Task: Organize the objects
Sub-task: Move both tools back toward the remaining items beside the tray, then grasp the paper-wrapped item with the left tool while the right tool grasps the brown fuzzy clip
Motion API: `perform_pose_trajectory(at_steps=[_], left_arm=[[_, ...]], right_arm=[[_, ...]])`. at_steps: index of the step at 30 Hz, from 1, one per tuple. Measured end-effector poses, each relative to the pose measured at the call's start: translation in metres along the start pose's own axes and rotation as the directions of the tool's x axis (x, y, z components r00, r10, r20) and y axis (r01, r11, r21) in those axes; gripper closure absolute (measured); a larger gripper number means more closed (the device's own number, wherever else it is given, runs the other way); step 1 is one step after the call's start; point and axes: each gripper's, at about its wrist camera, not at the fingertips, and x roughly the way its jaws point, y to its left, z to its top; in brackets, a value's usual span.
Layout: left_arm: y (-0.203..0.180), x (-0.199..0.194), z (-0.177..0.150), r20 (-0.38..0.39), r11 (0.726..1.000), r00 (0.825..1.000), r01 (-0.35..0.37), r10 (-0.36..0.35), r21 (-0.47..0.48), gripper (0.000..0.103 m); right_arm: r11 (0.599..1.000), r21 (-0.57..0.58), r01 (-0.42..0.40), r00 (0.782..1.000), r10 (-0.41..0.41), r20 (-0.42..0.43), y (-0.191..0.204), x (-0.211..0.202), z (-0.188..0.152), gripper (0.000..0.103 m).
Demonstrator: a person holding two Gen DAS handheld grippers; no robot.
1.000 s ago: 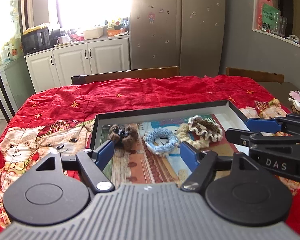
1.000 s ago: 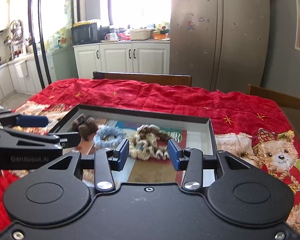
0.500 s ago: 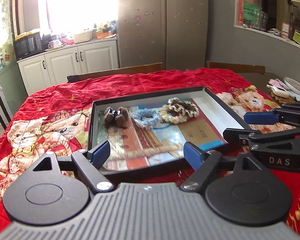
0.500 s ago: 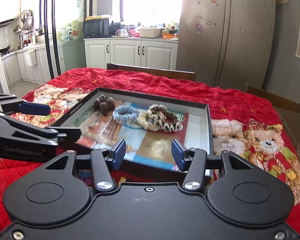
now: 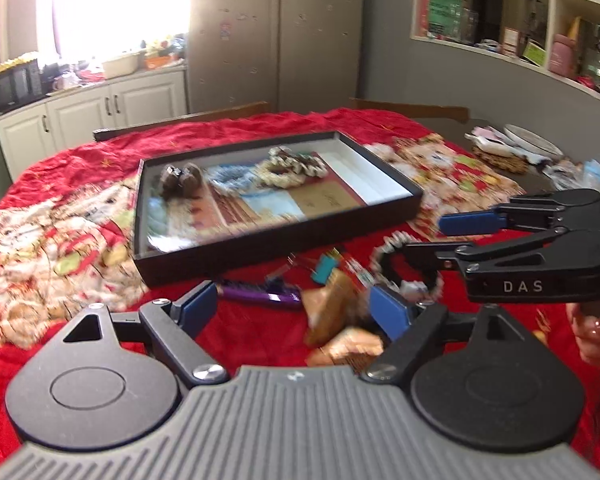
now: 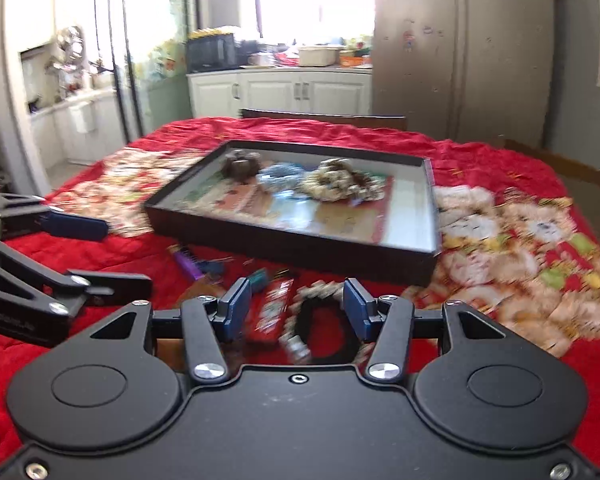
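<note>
Left wrist view
Left gripper (image 5: 296, 306): fills the bottom of the frame, jaws spread wide with nothing between them.
Tray (image 5: 284, 240): a shallow black tray in the middle of the frame on the red bear-print cloth (image 5: 80, 208).
Tray contents: 3 hair ties in a row along the far side, a brown scrunchie (image 5: 180, 176) at left, a blue scrunchie (image 5: 231, 176) in the middle, a cream scrunchie (image 5: 294, 165) at right.
Loose items: below the tray, near the frame centre, a purple comb (image 5: 260, 295), a blurred tan packet (image 5: 332, 312) and a black-and-white scrunchie (image 5: 400, 264).
Right gripper (image 5: 432, 240): enters from the right edge, jaws apart, its lower finger overlapping the black-and-white scrunchie; contact cannot be told.

Right wrist view
Right gripper (image 6: 296, 308): bottom centre, jaws parted, holding nothing.
Black-and-white scrunchie (image 6: 320, 328): on the cloth (image 6: 500, 168), seen between the 2 fingers, blurred.
Red packet (image 6: 272, 308): just left of that scrunchie.
Purple comb (image 6: 188, 264): left of centre, near the tray's front wall.
Tray (image 6: 300, 246): centre frame, with the same 3 hair ties inside.
Left gripper (image 6: 112, 252): at the left edge, jaws open.
</note>
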Motion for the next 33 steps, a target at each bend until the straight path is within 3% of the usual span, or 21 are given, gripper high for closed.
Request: perform_pose_trajectory(at_steps=[6,16,18,22,33], left_arm=[[-0.005,-0.004,-0.019,-0.030,0.999,0.999,0.029,-0.029,0.014,0.013],[-0.011,0.017,-0.038,-0.093,0.998,0.994,0.055,-0.052,0.026,0.013],[-0.010,0.021,-0.039,-0.098,0.998,0.994,0.059,-0.057,0.015,0.013],[-0.007,0.026,-0.039,-0.103,0.998,0.993,0.062,-0.062,-0.003,0.013],[-0.011,0.036,-0.034,-0.098,0.997,0.992,0.074,-0.074,-0.009,0.015]], right_arm=[[0.996,-0.023,-0.084,0.996,0.084,0.005,0.015,-0.002,-0.017,0.050],[0.986,0.030,-0.164,0.983,0.165,-0.078,0.013,0.022,-0.026,0.050],[0.984,0.048,-0.174,0.980,0.178,-0.088,0.010,0.027,-0.026,0.052],[0.972,0.086,-0.217,0.968,0.226,-0.109,0.006,0.035,-0.028,0.067],[0.986,0.042,-0.162,0.985,0.164,-0.052,0.009,0.017,-0.026,0.067]])
